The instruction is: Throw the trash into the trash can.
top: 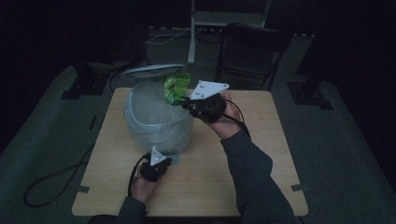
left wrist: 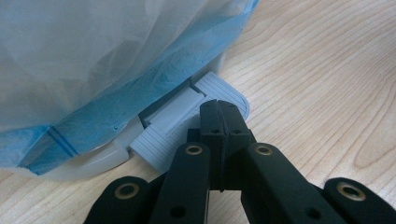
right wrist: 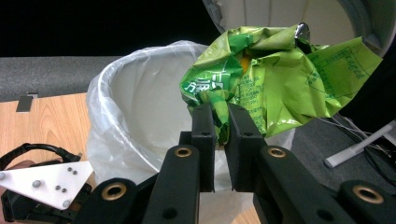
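Note:
A pedal bin [top: 156,119] lined with a pale plastic bag [right wrist: 140,107] stands on the wooden table [top: 261,154], its lid [top: 153,71] raised. My left gripper [top: 161,163] is at the bin's foot. In the left gripper view its jaws are shut, with the tips [left wrist: 219,109] resting on the grey ribbed pedal [left wrist: 163,135]. My right gripper [top: 187,103] is shut on a crumpled green wrapper [top: 176,87]. It holds the wrapper in the air at the bin's right rim. The right gripper view shows the wrapper [right wrist: 280,79] pinched between the jaws [right wrist: 220,121], with the open bin mouth behind and left.
A dark chair [top: 252,51] stands beyond the table's far right edge, and a cable [top: 51,182] loops on the floor at the left. The table's right half is bare wood. The blue-edged liner [left wrist: 93,60] hangs over the bin's base.

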